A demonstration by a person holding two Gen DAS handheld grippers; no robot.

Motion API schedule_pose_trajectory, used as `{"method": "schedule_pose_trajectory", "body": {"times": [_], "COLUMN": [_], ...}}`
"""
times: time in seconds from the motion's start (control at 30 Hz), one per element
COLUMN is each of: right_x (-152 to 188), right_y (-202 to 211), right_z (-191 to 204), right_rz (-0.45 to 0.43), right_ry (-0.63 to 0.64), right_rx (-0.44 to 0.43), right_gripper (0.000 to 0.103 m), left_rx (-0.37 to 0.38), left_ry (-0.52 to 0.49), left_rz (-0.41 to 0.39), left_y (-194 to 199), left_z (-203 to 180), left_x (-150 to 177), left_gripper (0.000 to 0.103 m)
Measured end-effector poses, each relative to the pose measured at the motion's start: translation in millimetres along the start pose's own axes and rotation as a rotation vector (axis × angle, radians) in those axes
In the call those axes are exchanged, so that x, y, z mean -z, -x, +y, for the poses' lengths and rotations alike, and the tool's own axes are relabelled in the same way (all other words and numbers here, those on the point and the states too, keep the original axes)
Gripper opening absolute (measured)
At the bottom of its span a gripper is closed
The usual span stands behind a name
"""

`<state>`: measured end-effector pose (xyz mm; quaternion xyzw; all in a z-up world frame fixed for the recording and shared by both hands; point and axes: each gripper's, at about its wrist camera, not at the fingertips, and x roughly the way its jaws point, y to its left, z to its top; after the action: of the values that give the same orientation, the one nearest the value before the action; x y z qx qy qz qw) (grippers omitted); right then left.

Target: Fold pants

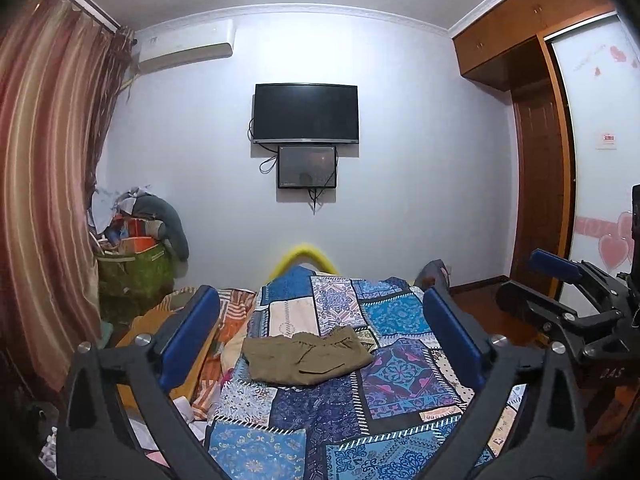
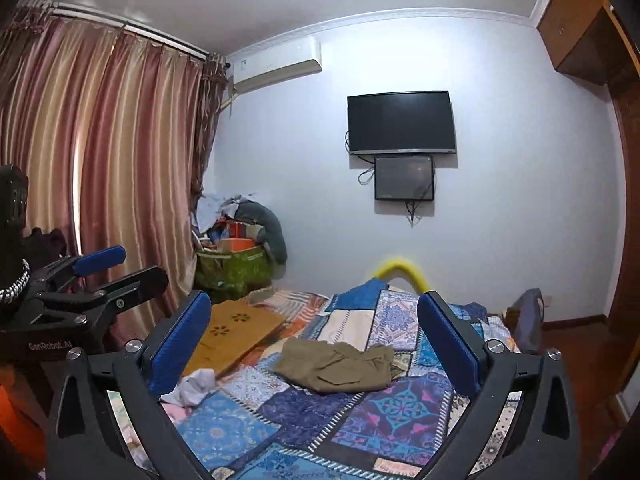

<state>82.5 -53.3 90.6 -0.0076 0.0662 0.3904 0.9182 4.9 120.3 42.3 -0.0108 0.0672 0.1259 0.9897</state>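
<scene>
Pants (image 1: 306, 362), olive-khaki, lying already bunched into a rough rectangle on the patchwork bedspread (image 1: 400, 364), about mid-width of the bed and well back from its near edge. Long axis running across the bed, side to side; crumpled, gathered end toward the right edge, flatter end toward the left edge, a dark slit of a pocket facing the near side. Which end holds the waistband: cannot tell.

Left gripper (image 1: 320, 340) held above the near part of the bed, blue pads spread wide, nothing between them, pants framed in the gap but well apart from the fingers. Right gripper (image 2: 314, 342) likewise gaping wide and empty, hovering over the near edge, pants (image 2: 338, 366) seen between its fingers and untouched.

Beyond the far edge, a yellow curved bed rail (image 1: 305, 254). On the far wall, a dark television (image 1: 306, 113). Near the left edge, a mustard cloth with flower cutouts (image 2: 232, 330) and a small white garment (image 2: 192, 386).
</scene>
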Motion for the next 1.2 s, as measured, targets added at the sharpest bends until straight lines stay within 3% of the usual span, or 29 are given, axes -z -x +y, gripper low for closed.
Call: {"method": "schedule_pose_trajectory", "body": {"times": [1.2], "right_x": [0.5], "right_y": [10.7], "right_z": [-11.3], "right_rz": [0.015], "right_ry": [-0.046], "right_rx": [0.002], "right_gripper": [0.103], "left_rx": [0.006], "left_ry": [0.038], "left_rz": [0.042], "left_y": [-12.8], "left_z": [0.0], "left_x": [13.6], "left_gripper": [0.103]}}
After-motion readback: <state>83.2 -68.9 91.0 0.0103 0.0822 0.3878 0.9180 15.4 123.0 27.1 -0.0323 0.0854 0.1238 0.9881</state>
